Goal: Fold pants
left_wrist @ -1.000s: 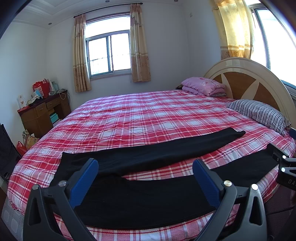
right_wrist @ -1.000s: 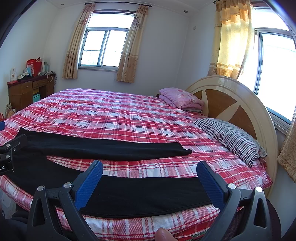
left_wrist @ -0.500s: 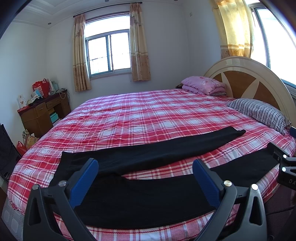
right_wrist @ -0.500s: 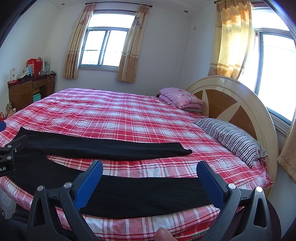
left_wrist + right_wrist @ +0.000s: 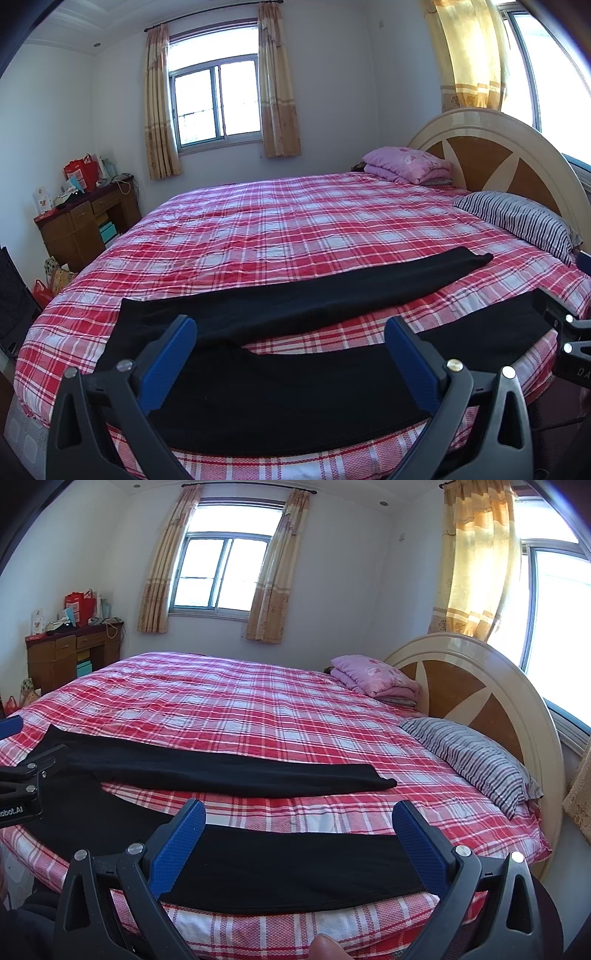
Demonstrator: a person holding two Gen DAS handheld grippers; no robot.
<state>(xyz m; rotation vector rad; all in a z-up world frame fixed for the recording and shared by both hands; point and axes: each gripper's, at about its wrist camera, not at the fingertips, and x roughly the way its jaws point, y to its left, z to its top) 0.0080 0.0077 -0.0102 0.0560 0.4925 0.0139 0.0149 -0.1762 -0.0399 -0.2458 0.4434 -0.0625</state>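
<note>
Black pants (image 5: pixel 295 387) lay flat on the bed (image 5: pixel 295 229), just past both claws, left (image 5: pixel 290 354) and right (image 5: pixel 299 836), spread wide, gripping nothing.

Bedspread (image 5: pixel 295 229) beyond the pants (image 5: pixel 295 387) lies open; striped pillow (image 5: pixel 476 760) apparently crowds the right.

Readable text pretty scarce here. Right wrist view: left gripper (image 5: pixel 22 794) at left edge, white lettering on black body reads "dbot.AI", start cut off by frame edge. Left wrist view: right gripper (image 5: pixel 570 343) at right edge, letters "D A" on black body, rest out of frame. Red bag (image 5: pixel 79 603) on desk has white label, too small to read.
</note>
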